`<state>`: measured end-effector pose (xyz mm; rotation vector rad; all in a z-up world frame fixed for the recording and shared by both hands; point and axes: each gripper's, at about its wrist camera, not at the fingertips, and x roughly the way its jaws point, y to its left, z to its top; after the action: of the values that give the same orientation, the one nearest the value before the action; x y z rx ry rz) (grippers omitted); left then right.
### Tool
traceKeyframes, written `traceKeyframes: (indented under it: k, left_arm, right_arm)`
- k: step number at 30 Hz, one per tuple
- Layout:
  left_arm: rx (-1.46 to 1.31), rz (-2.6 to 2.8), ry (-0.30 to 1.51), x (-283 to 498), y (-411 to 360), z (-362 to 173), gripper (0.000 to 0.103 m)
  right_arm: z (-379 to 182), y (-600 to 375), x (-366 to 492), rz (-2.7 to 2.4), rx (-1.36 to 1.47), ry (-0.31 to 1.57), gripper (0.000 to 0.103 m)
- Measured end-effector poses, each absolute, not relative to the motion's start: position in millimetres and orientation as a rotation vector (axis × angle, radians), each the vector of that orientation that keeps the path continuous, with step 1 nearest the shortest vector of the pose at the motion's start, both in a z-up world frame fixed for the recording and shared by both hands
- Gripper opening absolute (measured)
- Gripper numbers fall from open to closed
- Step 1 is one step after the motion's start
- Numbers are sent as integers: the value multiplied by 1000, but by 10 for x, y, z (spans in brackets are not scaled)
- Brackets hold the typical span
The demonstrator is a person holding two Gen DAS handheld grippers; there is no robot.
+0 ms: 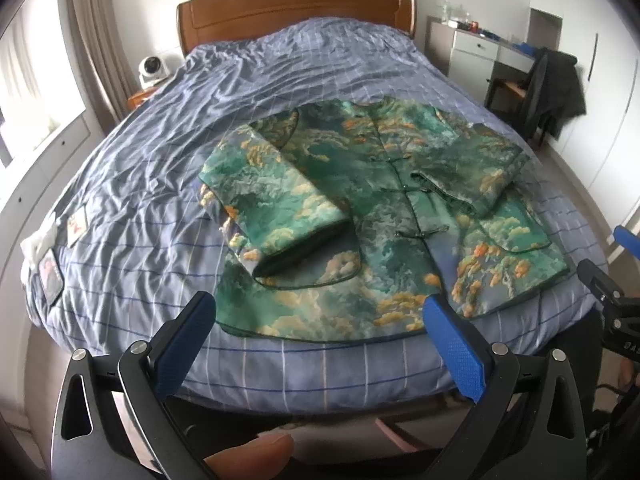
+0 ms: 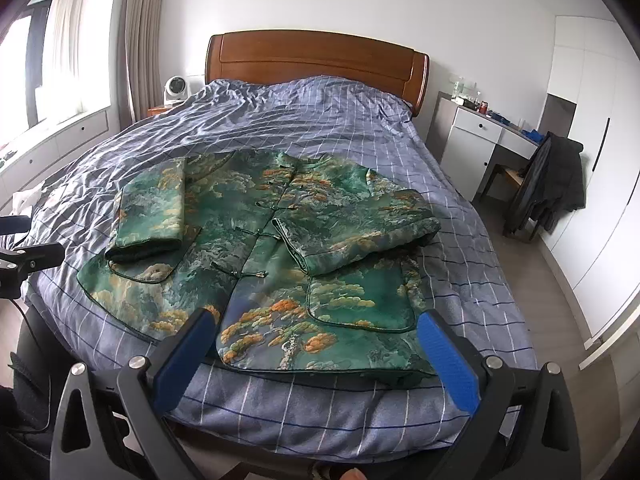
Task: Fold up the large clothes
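Observation:
A green jacket with orange and cream tree print (image 1: 384, 208) lies front up on the bed, collar toward the headboard, both sleeves folded in over its body. It also shows in the right wrist view (image 2: 272, 248). My left gripper (image 1: 318, 312) is open and empty, held before the jacket's near hem at the foot of the bed. My right gripper (image 2: 318, 330) is open and empty, above the hem's right half. The right gripper's frame shows at the left wrist view's right edge (image 1: 608, 292).
The bed has a blue checked duvet (image 2: 280, 120) and a wooden headboard (image 2: 316, 60). A white fan (image 2: 175, 88) stands on the left nightstand. A white desk (image 2: 476, 128) and a chair draped with a dark coat (image 2: 548, 184) stand at right. Small items (image 1: 52, 264) lie on the bed's left edge.

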<state>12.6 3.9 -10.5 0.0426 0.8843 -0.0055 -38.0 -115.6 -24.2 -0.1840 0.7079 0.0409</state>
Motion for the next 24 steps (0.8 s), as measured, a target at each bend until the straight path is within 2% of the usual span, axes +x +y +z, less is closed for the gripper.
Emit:
traceKeyframes:
  k: [24]
  left_arm:
    - [57, -58, 856, 173, -24, -50, 103]
  right_arm:
    - [-250, -1106, -320, 53, -182, 697, 103]
